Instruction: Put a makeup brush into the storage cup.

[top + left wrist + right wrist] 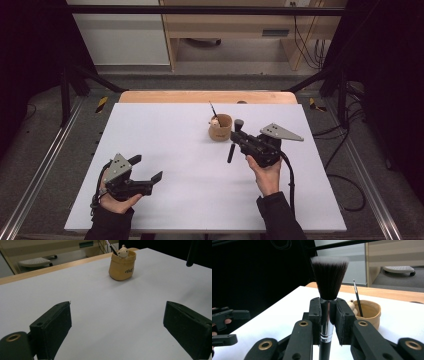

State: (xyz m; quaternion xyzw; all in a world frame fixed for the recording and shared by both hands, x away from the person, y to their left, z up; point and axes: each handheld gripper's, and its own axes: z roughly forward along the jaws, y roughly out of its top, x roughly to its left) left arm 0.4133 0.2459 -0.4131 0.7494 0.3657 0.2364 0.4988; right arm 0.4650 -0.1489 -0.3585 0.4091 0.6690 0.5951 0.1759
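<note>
A large makeup brush (329,277) with dark bristles and a chrome collar stands upright between the pads of my right gripper (327,312), which is shut on it. In the high view that gripper (238,137) holds the brush (231,152) just right of a small tan pot (220,127). The pot (122,268) contains a pale frog figure and a thin brush (357,298). My left gripper (146,168) hovers over the near left of the table, open, with bare table between its pads (117,322).
The white table top (175,150) has a wooden strip along its far edge. Black frame rails run along both sides. Wooden furniture and loose cables stand on the floor beyond the table.
</note>
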